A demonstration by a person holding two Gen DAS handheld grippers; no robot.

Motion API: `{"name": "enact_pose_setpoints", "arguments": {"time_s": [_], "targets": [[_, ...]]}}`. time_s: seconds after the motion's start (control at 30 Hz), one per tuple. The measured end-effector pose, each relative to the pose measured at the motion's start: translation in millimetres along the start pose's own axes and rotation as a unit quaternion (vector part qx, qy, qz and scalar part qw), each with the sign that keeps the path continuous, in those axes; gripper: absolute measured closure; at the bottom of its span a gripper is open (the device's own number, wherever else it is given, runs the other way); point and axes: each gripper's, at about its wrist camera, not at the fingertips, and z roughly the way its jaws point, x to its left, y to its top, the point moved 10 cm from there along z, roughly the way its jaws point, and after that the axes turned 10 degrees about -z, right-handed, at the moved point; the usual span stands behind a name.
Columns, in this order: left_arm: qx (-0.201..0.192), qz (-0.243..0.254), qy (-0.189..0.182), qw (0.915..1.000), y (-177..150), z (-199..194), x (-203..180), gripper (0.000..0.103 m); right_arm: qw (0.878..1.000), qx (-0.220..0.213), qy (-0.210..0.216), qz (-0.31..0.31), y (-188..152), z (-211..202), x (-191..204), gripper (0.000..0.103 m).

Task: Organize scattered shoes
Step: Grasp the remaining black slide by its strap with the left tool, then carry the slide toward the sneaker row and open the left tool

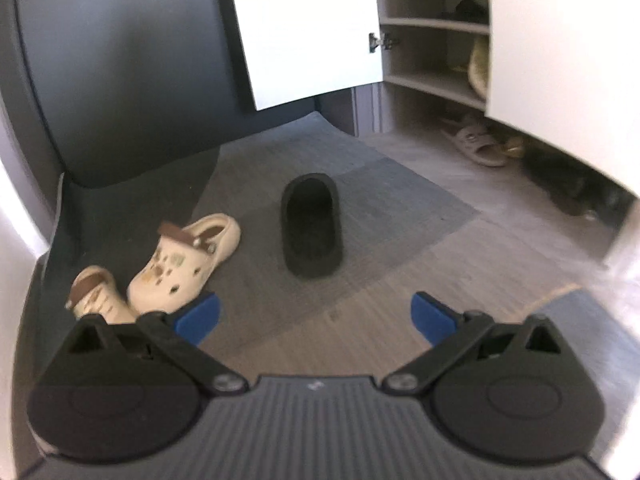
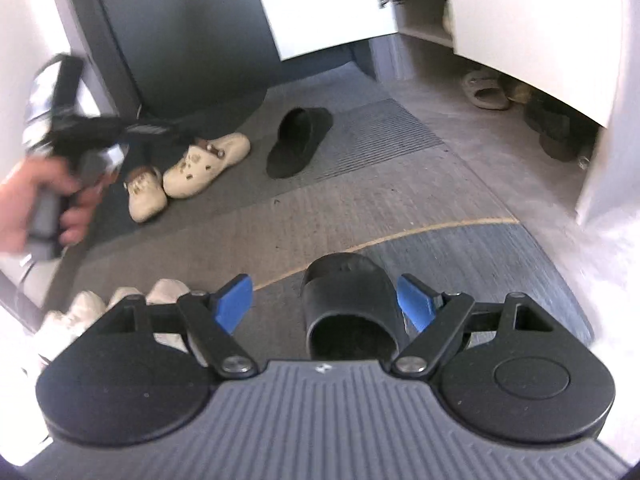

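Note:
My left gripper point(image 1: 316, 316) stands open over the floor with nothing between its blue pads point(image 1: 198, 316). Ahead of it a black slipper point(image 1: 312, 228) lies on the grey mat point(image 1: 384, 184), and a pair of cream clogs point(image 1: 184, 264) sits to its left. In the right wrist view my right gripper point(image 2: 325, 305) is wide open above a second black slipper point(image 2: 348, 300). That slipper lies between the fingers, close to the right pad and clear of the left pad point(image 2: 234, 304). At the left edge a hand point(image 2: 36, 200) holds the blurred left gripper near the clogs point(image 2: 204, 164).
A shoe cabinet point(image 1: 436, 24) stands open at the back right between white doors point(image 1: 308, 28), with shoes on its shelves. A beige slide point(image 1: 476, 144) and dark shoes point(image 2: 556, 128) lie under it. Pale shoes point(image 2: 80, 312) sit at the lower left. A dark wall point(image 1: 128, 72) rises at the left.

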Motion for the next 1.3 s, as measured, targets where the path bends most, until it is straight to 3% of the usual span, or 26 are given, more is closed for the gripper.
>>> {"name": "enact_pose_setpoints", "arguments": {"time_s": [0.07, 0.1, 0.13, 0.23, 0.33, 0.4, 0.6, 0.7, 0.8, 0.97, 1.07, 1.13, 1.2, 1.3], "targets": [[-0.007, 0.003, 0.0, 1.0, 1.1, 55.4, -3.2, 0.0, 1.0, 0.002, 0.01, -0.018, 2.6, 25.7, 1.3, 0.021], [-0.007, 0.002, 0.001, 1.0, -1.0, 60.7, -4.3, 0.0, 1.0, 0.002, 0.011, -0.019, 2.3, 29.3, 1.6, 0.021], [-0.005, -0.008, 0.004, 0.9999, -3.0, 99.3, -3.4, 0.0, 1.0, 0.011, 0.016, -0.019, -4.4, 47.2, 1.3, 0.021], [-0.009, -0.021, 0.006, 0.9997, -5.5, 148.2, 0.1, 0.0, 0.999, 0.042, 0.021, 0.009, -23.3, 63.6, 0.9, 0.021], [-0.023, -0.029, 0.008, 0.9993, 7.4, 200.0, -3.0, 0.0, 0.998, 0.046, 0.002, 0.036, -34.8, 66.9, -0.7, 0.021], [-0.029, -0.029, 0.003, 0.9992, 16.8, 219.0, -9.1, 0.0, 0.996, 0.066, 0.004, 0.056, -48.7, 64.0, 0.1, 0.021], [-0.061, -0.027, -0.047, 0.9966, 53.5, 260.1, -45.9, 0.0, 0.991, 0.128, -0.019, 0.038, -78.0, 55.1, -5.0, 0.021], [-0.054, -0.061, -0.052, 0.9953, 62.2, 284.5, -59.6, 0.002, 0.986, 0.147, -0.033, 0.075, -87.0, 48.6, -12.8, 0.021], [-0.031, -0.086, -0.025, 0.9955, 63.3, 307.8, -57.5, 0.013, 0.985, 0.147, -0.044, 0.079, -85.8, 42.7, -16.4, 0.021], [-0.017, -0.07, -0.006, 0.9974, 68.4, 330.3, -54.9, 0.026, 0.985, 0.148, -0.047, 0.074, -84.3, 38.8, -16.2, 0.021], [-0.003, -0.065, -0.007, 0.9978, 67.9, 339.0, -51.9, 0.046, 0.984, 0.16, -0.04, 0.069, -89.5, 34.4, -13.5, 0.021], [0.0, -0.049, 0.005, 0.9988, 66.7, 340.7, -50.4, 0.081, 0.984, 0.165, -0.041, 0.062, -91.9, 32.2, -14.1, 0.021], [0.003, -0.037, 0.009, 0.9993, 66.0, 340.1, -51.5, 0.095, 0.983, 0.168, -0.04, 0.066, -93.3, 30.1, -15.3, 0.021], [0.006, -0.027, 0.005, 0.9996, 65.3, 336.1, -56.4, 0.097, 0.981, 0.174, -0.034, 0.072, -96.8, 30.2, -17.9, 0.021]]}}
